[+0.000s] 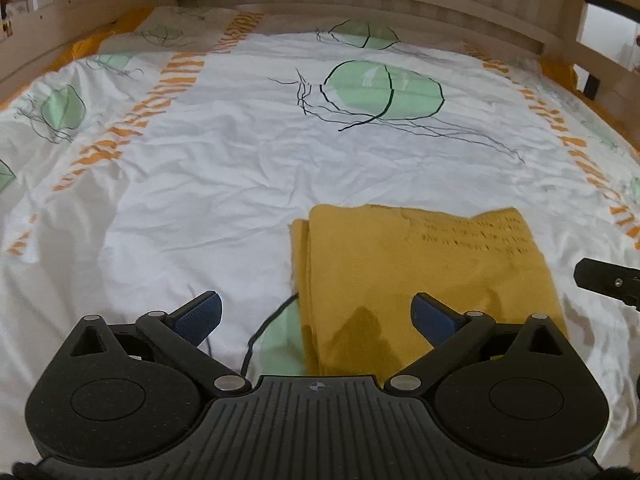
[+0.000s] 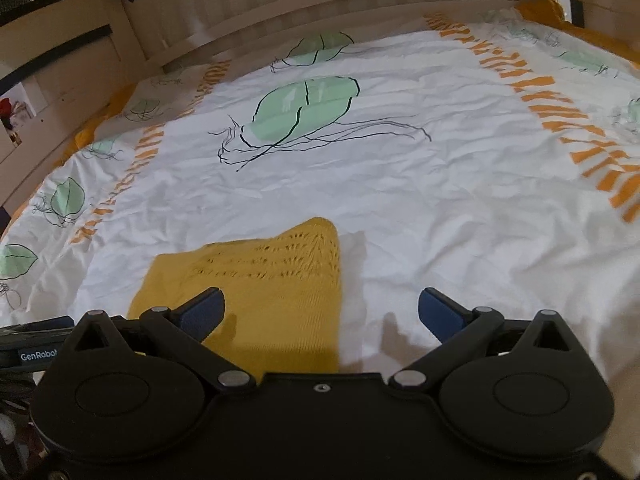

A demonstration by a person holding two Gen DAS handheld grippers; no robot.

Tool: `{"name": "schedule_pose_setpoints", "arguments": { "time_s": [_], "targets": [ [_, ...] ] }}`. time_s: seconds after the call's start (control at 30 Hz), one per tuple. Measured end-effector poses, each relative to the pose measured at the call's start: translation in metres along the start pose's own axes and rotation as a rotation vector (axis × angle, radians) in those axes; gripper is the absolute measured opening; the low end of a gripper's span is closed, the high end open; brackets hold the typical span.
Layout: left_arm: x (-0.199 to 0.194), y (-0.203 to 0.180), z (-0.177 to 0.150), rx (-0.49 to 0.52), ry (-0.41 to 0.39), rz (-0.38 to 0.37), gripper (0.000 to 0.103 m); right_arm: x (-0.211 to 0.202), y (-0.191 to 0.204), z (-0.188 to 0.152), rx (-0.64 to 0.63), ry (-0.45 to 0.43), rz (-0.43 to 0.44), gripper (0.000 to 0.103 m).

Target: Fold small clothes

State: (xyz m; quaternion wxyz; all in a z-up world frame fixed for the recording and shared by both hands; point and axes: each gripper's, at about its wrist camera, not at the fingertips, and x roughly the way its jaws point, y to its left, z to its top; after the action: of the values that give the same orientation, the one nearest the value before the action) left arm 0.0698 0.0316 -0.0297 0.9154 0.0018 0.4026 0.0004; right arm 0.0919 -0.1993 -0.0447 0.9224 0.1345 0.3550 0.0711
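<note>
A folded mustard-yellow knit garment lies flat on the bed's white printed duvet. My left gripper is open and empty, hovering over the garment's near left edge. In the right wrist view the same garment lies under the left half of my right gripper, which is open and empty above the garment's right edge. The tip of the right gripper shows at the right edge of the left wrist view.
The duvet has green jellyfish prints and orange striped bands. A wooden slatted bed rail runs along the far side. An orange sheet edge shows at the far corner. Part of the left gripper's body shows at the left edge.
</note>
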Motion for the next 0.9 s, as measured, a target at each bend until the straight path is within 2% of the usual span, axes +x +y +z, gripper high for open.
{"name": "schedule_pose_setpoints", "arguments": {
  "time_s": [0.1, 0.23, 0.4, 0.63, 0.7, 0.9],
  "targets": [
    [-0.016, -0.003, -0.003, -0.022, 0.022, -0.008, 0.102, -0.017, 0.006, -0.004, -0.023, -0.009, -0.010, 0.103],
    [-0.039, 0.000, -0.010, -0.075, 0.005, -0.056, 0.102, -0.039, 0.012, -0.009, -0.032, -0.033, 0.011, 0.103],
    [-0.062, -0.006, -0.016, -0.038, -0.036, 0.006, 0.102, -0.062, 0.020, -0.016, -0.061, -0.049, 0.011, 0.103],
    [-0.074, -0.021, -0.028, 0.065, -0.024, 0.091, 0.102, -0.065, 0.029, -0.030, -0.058, 0.073, -0.076, 0.102],
    [-0.073, -0.022, -0.033, 0.076, -0.007, 0.089, 0.102, -0.064, 0.028, -0.034, -0.037, 0.106, -0.090, 0.102],
    [-0.065, -0.021, -0.046, 0.060, 0.064, 0.050, 0.102, -0.069, 0.021, -0.045, 0.004, 0.118, -0.103, 0.102]
  ]
}}
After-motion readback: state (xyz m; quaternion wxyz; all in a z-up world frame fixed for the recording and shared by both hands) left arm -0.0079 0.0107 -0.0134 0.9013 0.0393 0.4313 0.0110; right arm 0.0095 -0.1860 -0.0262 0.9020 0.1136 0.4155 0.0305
